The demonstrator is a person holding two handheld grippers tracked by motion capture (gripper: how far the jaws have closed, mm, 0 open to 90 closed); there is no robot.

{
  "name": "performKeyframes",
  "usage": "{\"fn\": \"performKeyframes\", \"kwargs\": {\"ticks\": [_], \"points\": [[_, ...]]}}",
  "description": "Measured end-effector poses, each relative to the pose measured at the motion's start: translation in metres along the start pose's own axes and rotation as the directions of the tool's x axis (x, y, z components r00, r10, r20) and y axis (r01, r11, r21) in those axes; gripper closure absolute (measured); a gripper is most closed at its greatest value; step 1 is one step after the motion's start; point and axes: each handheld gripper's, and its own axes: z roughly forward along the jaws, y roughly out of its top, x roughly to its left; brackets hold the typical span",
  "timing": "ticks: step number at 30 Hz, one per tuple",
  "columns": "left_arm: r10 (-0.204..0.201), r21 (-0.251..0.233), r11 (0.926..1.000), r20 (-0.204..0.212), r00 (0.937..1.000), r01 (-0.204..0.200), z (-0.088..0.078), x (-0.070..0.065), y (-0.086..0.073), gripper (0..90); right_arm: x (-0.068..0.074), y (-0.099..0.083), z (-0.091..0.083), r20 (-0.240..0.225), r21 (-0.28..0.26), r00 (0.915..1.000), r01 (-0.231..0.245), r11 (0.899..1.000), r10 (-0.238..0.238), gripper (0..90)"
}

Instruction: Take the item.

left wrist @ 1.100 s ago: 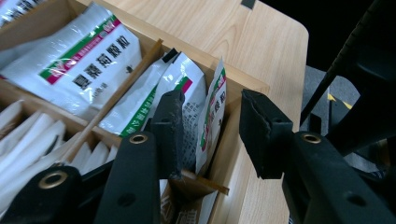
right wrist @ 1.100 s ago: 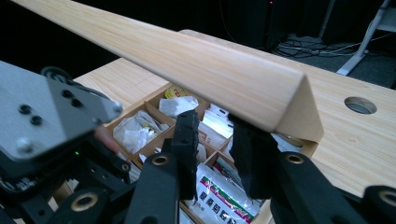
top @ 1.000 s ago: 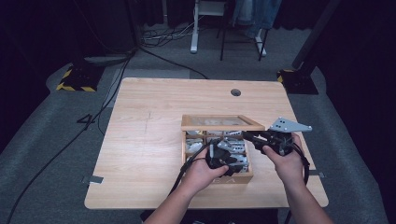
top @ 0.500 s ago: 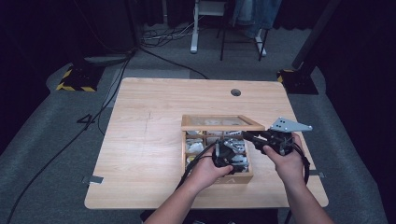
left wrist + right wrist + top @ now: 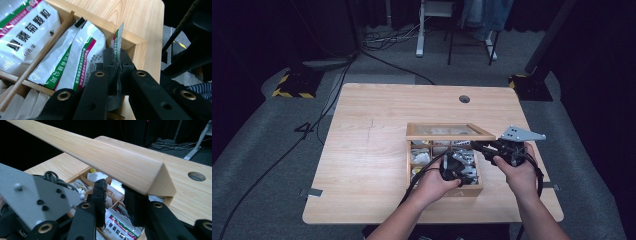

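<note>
Your forearms are bare, no sleeves. Both grippers are black: the left gripper has brass-ringed screw holes along its jaws and a black cable; the right gripper carries a grey three-cornered plate with dark screws.

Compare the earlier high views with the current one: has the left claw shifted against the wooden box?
Yes, slightly. The left claw has edged rightward and further over the wooden box; its jaws have just been closing on a sachet.

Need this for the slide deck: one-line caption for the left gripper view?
Left gripper shut on the edge of a sachet standing in the wooden box's corner compartment, more green-and-white sachets beside it.
</note>
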Motion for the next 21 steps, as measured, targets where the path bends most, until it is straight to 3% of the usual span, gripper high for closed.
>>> {"fn": "performKeyframes", "kwargs": {"ticks": [6,13,19,21], "points": [[0.04,-0.053,0.9977,-0.028,0.9988,-0.041,-0.011,-0.003,0.003,88.0,0.0,0.0,0.0,0.001,-0.001,1.0,-0.003,1.0,0.003,70.8],[0.052,-0.101,0.9933,-0.054,0.9972,-0.057,-0.019,-0.009,0.005,88.0,0.0,0.0,0.0,0.005,0.002,1.0,-0.001,1.0,0.001,70.8],[0.066,-0.158,0.9846,-0.068,0.9955,-0.076,-0.033,-0.018,0.008,88.0,0.0,0.0,0.0,0.004,0.001,1.0,-0.001,1.0,0.001,70.8],[0.072,-0.195,0.9773,-0.06,0.9956,-0.082,-0.042,-0.023,0.009,88.0,0.001,0.0,0.0,0.005,0.001,1.0,-0.001,1.0,0.001,70.8]]}}
